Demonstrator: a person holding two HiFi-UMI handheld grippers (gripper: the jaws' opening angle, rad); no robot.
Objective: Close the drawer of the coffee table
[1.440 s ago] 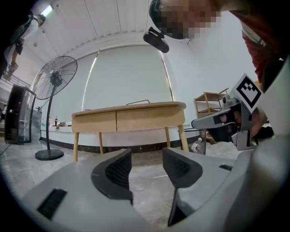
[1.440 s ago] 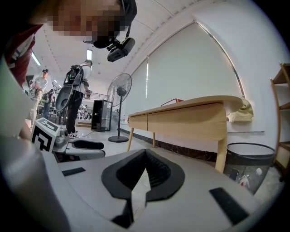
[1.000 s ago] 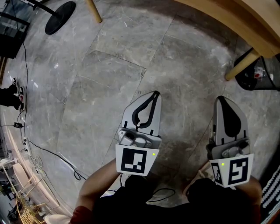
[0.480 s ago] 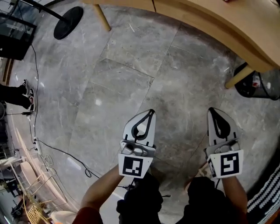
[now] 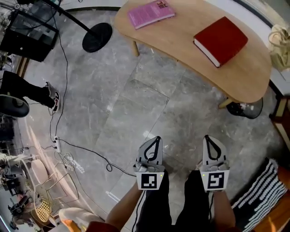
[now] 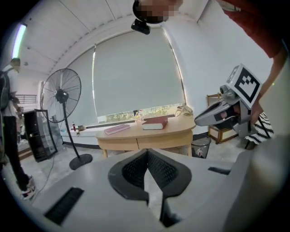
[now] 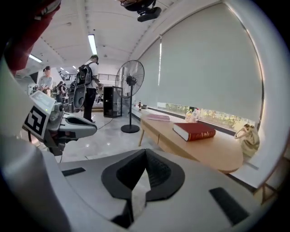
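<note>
The light wooden coffee table (image 5: 190, 45) stands across the far side of the grey stone floor, with a pink book (image 5: 149, 12) and a red book (image 5: 220, 40) on top. In the left gripper view its front rail (image 6: 140, 143) shows drawer fronts that look flush. My left gripper (image 5: 157, 137) and right gripper (image 5: 208, 137) hang side by side over the floor, well short of the table. Both are shut, with nothing between the jaws. From its own camera each pair of jaws points toward the table: the left gripper (image 6: 146, 152) and the right gripper (image 7: 145, 152).
A standing fan's round base (image 5: 97, 37) and a black cabinet (image 5: 27, 34) are at the left. A dark waste bin (image 5: 244, 109) sits under the table's right end. A striped rug (image 5: 265, 195) lies at the right, cables (image 5: 81, 154) trail at the left, and a person's shoe (image 5: 52, 100) shows there.
Both grippers have risen together and look smaller over the floor. The view has lifted, so the whole table top with both books shows. The jaws stayed shut.
</note>
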